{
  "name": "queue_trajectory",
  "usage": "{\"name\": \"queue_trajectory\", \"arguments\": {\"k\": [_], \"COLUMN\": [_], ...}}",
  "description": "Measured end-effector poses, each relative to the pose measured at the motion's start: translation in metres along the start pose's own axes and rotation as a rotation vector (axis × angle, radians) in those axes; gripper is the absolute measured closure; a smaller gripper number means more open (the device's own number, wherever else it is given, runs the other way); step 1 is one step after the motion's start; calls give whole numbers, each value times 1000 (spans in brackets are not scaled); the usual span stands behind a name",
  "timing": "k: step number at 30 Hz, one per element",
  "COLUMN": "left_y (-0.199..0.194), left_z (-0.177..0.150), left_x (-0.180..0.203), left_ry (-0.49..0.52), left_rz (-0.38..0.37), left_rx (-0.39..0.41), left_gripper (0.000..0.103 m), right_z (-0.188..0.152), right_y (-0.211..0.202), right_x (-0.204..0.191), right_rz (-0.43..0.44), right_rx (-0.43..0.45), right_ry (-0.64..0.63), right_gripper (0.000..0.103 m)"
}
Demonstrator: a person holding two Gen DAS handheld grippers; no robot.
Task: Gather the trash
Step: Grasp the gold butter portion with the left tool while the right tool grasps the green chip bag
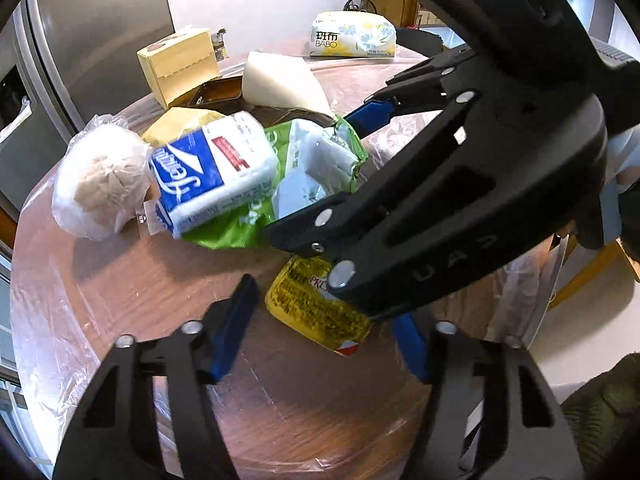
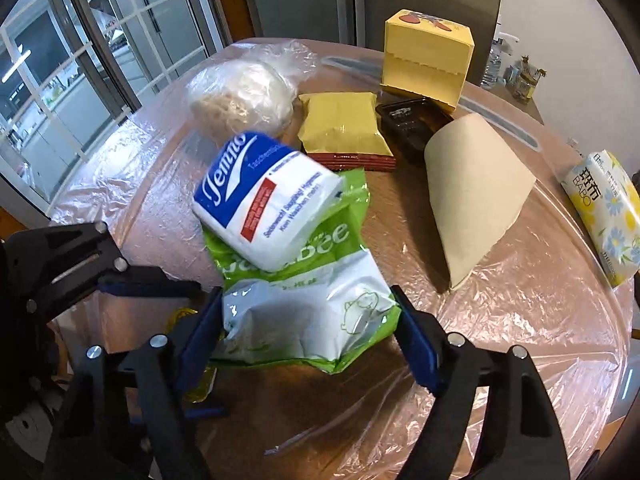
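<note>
A green and white snack bag (image 2: 308, 312) lies crumpled on the round table, with a blue and white tissue pack (image 2: 264, 200) resting on its far end. My right gripper (image 2: 308, 328) is open, its blue fingers on either side of the bag's near end. In the left wrist view the bag (image 1: 312, 176) and tissue pack (image 1: 212, 172) lie beyond a small yellow packet (image 1: 316, 308). My left gripper (image 1: 324, 328) is open around that packet. The right gripper's black body (image 1: 460, 184) crosses over it.
A plastic-wrapped beige ball (image 2: 244, 96), a yellow pouch (image 2: 340, 124), a dark tray (image 2: 412, 124), a beige paper cone (image 2: 476, 192), a yellow box (image 2: 424, 60) and a flowered tissue pack (image 2: 608, 212) sit on the plastic-covered wooden table (image 2: 520, 320). A fridge stands behind.
</note>
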State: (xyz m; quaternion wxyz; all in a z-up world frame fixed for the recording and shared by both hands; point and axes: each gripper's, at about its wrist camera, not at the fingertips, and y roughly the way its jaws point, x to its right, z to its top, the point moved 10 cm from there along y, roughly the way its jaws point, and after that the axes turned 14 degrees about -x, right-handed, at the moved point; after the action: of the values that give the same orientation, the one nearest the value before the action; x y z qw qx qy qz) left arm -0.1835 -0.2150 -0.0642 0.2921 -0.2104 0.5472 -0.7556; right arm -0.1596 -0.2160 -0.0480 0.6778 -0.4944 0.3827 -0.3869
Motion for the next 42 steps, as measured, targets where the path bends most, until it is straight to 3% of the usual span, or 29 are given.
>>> {"name": "queue_trajectory", "arguments": {"k": [9,15,18,21,31,33,42], "left_y": [-3,-9,-13,-16,-17,-16,-15], "left_z": [-3,-8,-12,-15,-21,-21,-27], "left_x": [-2,-7,-5,-5,-14,-15,-26], "left_ry": [-28,-78,-96,-114,-172,-182,-217], "left_rz": [-43,-57,-57,-61,-47,-47,-26], "left_rx": [-5,4,15,22,25,25,26], "left_gripper": [49,49,49,49,49,49,49], "right_z": [-18,-26,-31,-36,-43,-45,-57], "right_y": [-11,-25,-28,-28,-40,-37,-43], "right_x": [16,23,27,29,43,45,57], "right_rz": [49,241,257,183,-543,-642,-623], "right_rx": [22,51,61,65,72,60,78], "right_ry": [73,198,230,225,-5,-33,47], "right_gripper": [25,25,25,25,25,25,25]}}
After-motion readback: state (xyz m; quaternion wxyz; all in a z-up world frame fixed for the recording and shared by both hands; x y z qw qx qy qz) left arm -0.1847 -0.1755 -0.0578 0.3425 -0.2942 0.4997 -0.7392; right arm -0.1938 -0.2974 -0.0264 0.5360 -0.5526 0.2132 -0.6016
